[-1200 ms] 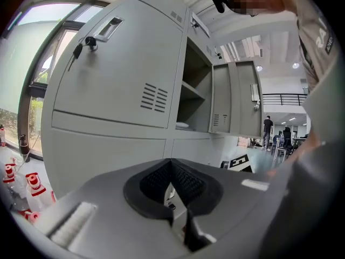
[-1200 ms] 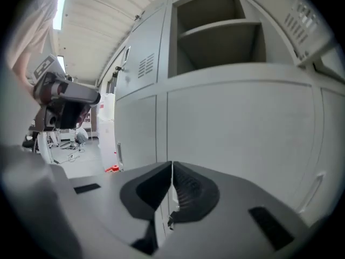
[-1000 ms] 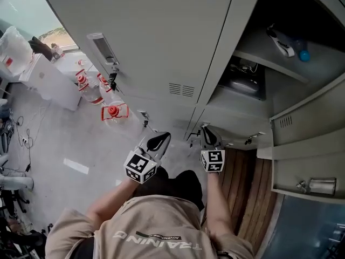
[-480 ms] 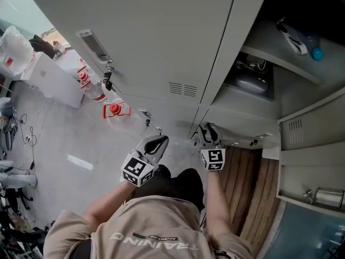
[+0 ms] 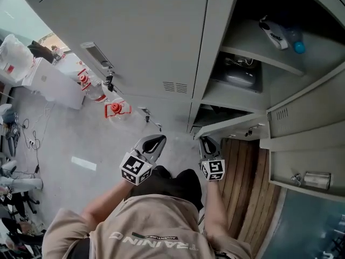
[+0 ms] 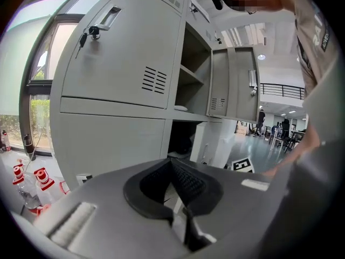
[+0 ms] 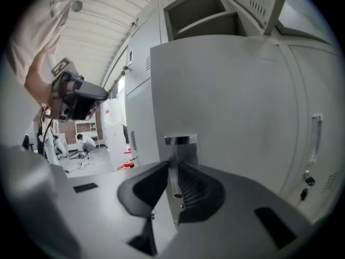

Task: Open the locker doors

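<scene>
The grey lockers (image 5: pixel 151 31) fill the head view. The lower locker door (image 5: pixel 229 127) stands partly swung out, and my right gripper (image 5: pixel 205 142) is shut on its latch edge. In the right gripper view the jaws of my right gripper (image 7: pixel 173 169) pinch the door's metal latch plate (image 7: pixel 180 140), with the door panel (image 7: pixel 237 107) beyond. Apart from the lockers, my left gripper (image 5: pixel 158 140) hangs in front of the closed lower-left door (image 6: pixel 108 144). In its own view my left gripper (image 6: pixel 171 164) is shut on nothing. The upper left door (image 6: pixel 124 53) is closed, keys hanging at its handle (image 5: pixel 97 54).
An upper right door (image 5: pixel 302 115) stands wide open, showing shelves with a white object (image 5: pixel 272 34) and a blue ball (image 5: pixel 298 47). Red-capped water bottles (image 5: pixel 114 111) and a white cabinet (image 5: pixel 54 82) stand on the floor at left. Wooden flooring (image 5: pixel 253 198) lies at right.
The lower locker door has swung outward with my right gripper, which has drawn back toward the person. The left gripper has hardly moved.
</scene>
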{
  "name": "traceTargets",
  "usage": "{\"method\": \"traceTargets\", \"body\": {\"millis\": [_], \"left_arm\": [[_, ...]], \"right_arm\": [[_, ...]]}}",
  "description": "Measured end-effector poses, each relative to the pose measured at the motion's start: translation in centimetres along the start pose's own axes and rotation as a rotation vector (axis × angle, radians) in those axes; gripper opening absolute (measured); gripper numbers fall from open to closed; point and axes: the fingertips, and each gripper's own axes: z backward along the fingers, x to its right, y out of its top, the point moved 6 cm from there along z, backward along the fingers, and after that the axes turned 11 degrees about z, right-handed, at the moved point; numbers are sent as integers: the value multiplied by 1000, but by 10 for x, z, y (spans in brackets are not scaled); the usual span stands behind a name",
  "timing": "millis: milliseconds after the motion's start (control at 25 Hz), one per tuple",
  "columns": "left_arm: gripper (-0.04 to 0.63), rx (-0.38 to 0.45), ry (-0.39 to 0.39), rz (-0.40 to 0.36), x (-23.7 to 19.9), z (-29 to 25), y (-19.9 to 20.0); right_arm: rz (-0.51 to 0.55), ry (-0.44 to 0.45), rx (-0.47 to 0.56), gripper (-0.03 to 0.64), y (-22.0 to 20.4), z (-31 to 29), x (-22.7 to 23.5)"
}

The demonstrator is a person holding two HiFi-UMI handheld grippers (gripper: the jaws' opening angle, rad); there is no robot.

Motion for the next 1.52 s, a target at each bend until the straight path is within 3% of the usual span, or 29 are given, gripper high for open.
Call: {"method": "traceTargets", "body": {"millis": [120,320,600,960,1280,1520], "left_arm": [[6,-29,-46,-18,20,1,10],[6,-51,-119,-37,57,0,25],[6,-62,-193,-22,107,8,50],[6,-14,-222,-33,136,24,71],[6,62,-211,-12,134,44,73],[6,107,-125,4,145,66,66]], "right_arm": [[-21,-25,-45,51,-9,47,-8],[-98,-158,-113,44,-21,125,-9],[-141,-288,-177,44,-8,203,-7],[-160,-385,-129,44,41,252,4],[-141,-369,-1,40,125,235,-11],[-74,-263,82,38,178,231,-24]]}}
